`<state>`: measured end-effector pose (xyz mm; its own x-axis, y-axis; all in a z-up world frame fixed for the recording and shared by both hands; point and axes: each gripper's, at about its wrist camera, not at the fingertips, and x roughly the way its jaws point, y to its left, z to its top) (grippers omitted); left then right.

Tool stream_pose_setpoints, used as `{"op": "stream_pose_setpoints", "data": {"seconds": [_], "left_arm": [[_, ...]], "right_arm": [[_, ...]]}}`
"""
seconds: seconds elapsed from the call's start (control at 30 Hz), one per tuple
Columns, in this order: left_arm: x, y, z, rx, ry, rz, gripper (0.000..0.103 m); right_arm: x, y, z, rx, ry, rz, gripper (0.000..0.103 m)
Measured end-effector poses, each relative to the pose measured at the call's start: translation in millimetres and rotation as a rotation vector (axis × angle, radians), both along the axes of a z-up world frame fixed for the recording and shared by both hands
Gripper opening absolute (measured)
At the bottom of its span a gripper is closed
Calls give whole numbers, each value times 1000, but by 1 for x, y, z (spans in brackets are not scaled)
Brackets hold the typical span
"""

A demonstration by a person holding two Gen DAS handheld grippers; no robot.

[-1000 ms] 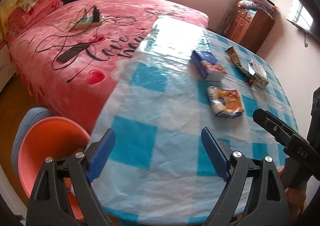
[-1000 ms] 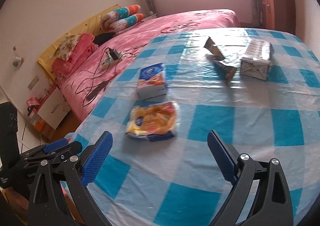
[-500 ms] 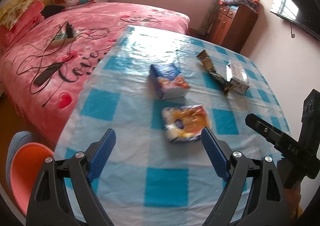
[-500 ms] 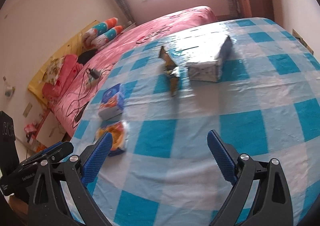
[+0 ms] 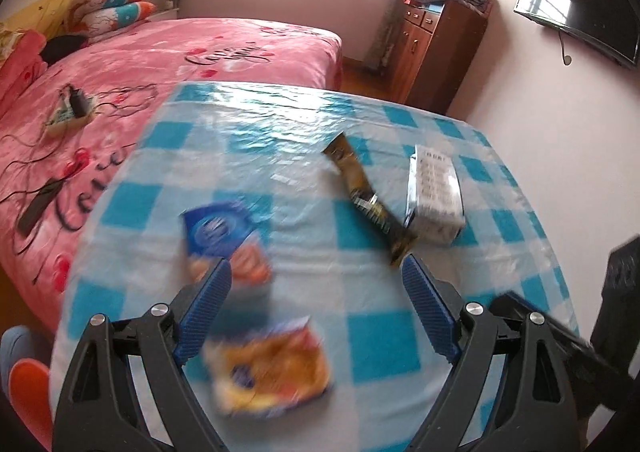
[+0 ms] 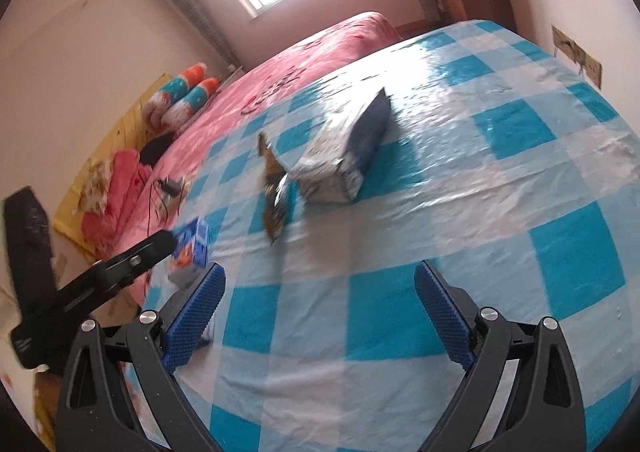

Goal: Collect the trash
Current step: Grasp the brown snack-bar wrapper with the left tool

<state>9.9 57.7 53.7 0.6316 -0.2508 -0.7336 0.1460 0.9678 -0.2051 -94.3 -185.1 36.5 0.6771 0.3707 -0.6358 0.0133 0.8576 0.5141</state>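
Since half a second ago the left gripper (image 5: 316, 316) has pushed forward over the table: the yellow snack packet (image 5: 272, 368) that sat ahead of its tips is now low in the frame, between the spread fingers, and the blue biscuit box (image 5: 224, 240) has slid down toward the left fingertip. The right gripper (image 6: 320, 318) has swung too, so the silver pouch (image 6: 340, 155) now sits in the middle of its view rather than up top.

Both tongs are spread wide with nothing between the pads. In the left wrist view, the yellow packet lies flat on the checked tablecloth (image 5: 380, 344), lower centre, quite blurred. The blue box is left of centre, partly behind the left finger. The dark gold wrapper (image 5: 368, 199) runs diagonally right of centre, its lower end just beside the silver pouch (image 5: 436, 191), which lies at the right of the table. I can't tell whether those two touch.

In the right wrist view, the dark gold wrapper (image 6: 274, 195) stands crumpled just left of the pouch. The blue box (image 6: 192, 248) is at the left edge of the tablecloth (image 6: 560, 260), right by the tip of the other gripper's black body (image 6: 104, 280).

A pink bed (image 5: 160, 67) fills the upper left of the left view, a wooden cabinet (image 5: 432, 47) the upper right.
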Motion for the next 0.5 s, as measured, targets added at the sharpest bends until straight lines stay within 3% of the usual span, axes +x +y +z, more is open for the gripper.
{"op": "stream_pose_setpoints", "data": {"seconds": [0.17,0.3,0.5], "left_arm": [[44,-19,-10,-42,27,0,87],[74,-39,-18,-26,28,-18,86],[113,-54,-36,17,60,-8,70]], "right_arm": [[16,-24,0,63,32,-29,94],[36,-37,5,88,39,-28,94],[64,-38,11,28,38,-6,94]]}}
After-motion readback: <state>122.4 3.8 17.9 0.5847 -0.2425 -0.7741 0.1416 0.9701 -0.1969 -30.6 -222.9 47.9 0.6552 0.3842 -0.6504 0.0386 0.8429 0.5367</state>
